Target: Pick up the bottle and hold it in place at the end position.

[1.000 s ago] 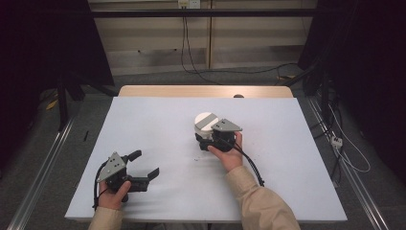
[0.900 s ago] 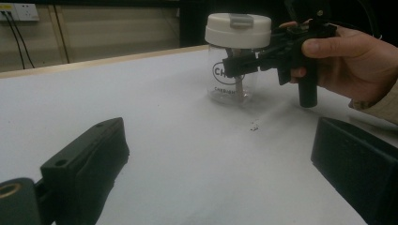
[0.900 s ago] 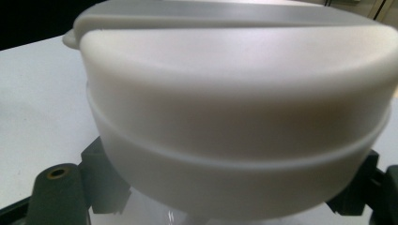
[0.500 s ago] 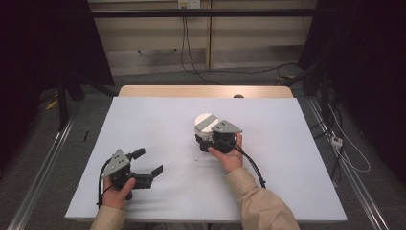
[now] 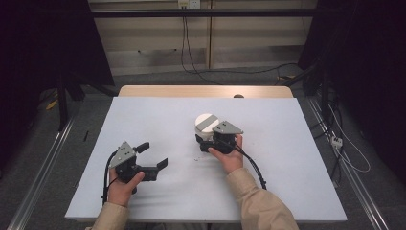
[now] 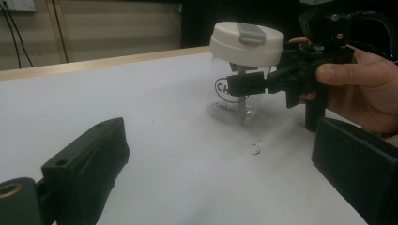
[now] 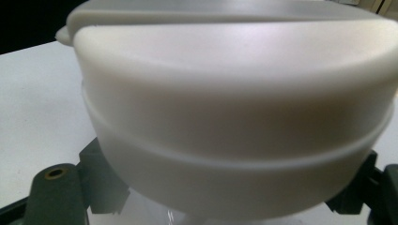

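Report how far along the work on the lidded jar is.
Done: the right gripper has closed on the clear jar just below its white lid; the jar stands upright on the table. In hand: that grip. Left: the lid is on, and the left gripper sits open, apart from the jar.

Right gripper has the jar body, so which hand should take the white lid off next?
Left, probably. The left gripper is open, empty and pointed at the jar, whose white lid is uncovered. The right gripper is clamped on the clear body below the lid, steadying it.
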The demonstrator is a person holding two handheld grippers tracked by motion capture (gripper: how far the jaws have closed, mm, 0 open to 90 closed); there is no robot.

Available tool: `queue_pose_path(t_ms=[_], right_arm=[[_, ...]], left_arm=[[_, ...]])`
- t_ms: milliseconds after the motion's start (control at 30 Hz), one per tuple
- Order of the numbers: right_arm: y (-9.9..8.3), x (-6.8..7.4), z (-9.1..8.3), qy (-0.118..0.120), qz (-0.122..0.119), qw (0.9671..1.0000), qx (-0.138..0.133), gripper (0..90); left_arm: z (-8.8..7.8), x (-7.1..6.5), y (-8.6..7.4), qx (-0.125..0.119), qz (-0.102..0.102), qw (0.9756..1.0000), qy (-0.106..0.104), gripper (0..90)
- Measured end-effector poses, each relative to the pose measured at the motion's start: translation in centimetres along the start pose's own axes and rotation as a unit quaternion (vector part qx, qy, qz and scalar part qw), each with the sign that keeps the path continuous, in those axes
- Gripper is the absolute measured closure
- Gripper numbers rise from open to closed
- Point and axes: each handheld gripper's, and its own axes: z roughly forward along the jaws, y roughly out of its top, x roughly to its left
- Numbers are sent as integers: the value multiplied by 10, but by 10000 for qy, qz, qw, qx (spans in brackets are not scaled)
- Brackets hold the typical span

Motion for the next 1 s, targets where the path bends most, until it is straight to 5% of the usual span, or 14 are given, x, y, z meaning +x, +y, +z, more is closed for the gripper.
queue_pose_path(t_ms=[633, 833, 1000], right_arm=[[0, -1, 0, 25, 23, 10000, 19, 187], [0, -1, 0, 22, 22, 10000, 23, 187], [0, -1, 0, 35, 17, 10000, 35, 187]], left_arm=[[34, -11, 16, 234, -60, 9995, -188, 46], [44, -15, 20, 356, 131, 9990, -250, 67], [49, -19, 23, 343, 92, 9989, -306, 89]])
